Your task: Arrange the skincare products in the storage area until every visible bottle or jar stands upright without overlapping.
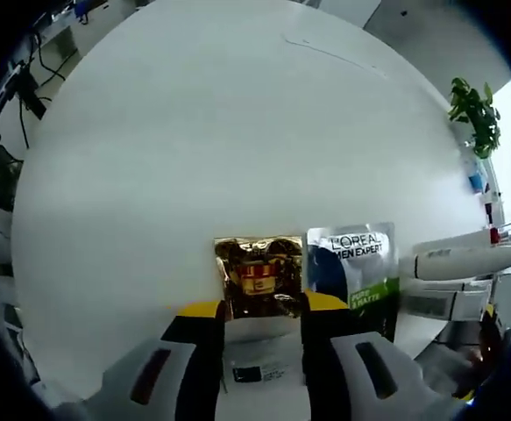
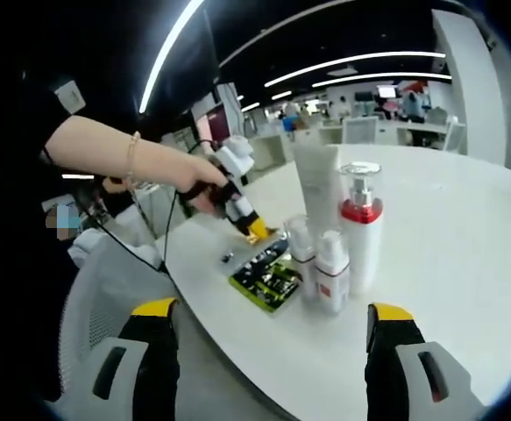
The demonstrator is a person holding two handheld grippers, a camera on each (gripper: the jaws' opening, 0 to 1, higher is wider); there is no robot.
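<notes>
- While we look along the left gripper (image 1: 262, 329), its yellow-tipped black jaws stand narrowly apart over the round white table (image 1: 194, 132), holding nothing, with a flat gold foil sachet (image 1: 259, 277) lying just beyond the tips.
- Beside that sachet, touching its edge, lies a silver, blue and green L'Oréal Men Expert sachet (image 1: 357, 274); a white tube (image 1: 465, 261) lies on its side further right, long axis running across the view.
- We see a small white labelled item (image 1: 259, 367) between the jaws, too hidden to name.
- From the right gripper view, the right gripper (image 2: 273, 326) spreads wide and empty before a cluster near the table edge.
- Upright there: a tall white tube (image 2: 318, 189), a white pump bottle with red collar (image 2: 360, 230), and two small white bottles (image 2: 322, 268) in front, touching one another.
- A dark green flat sachet (image 2: 268, 279) lies beside them.
- A person's hand (image 2: 198, 181) holds the left gripper angled down at the table.
</notes>
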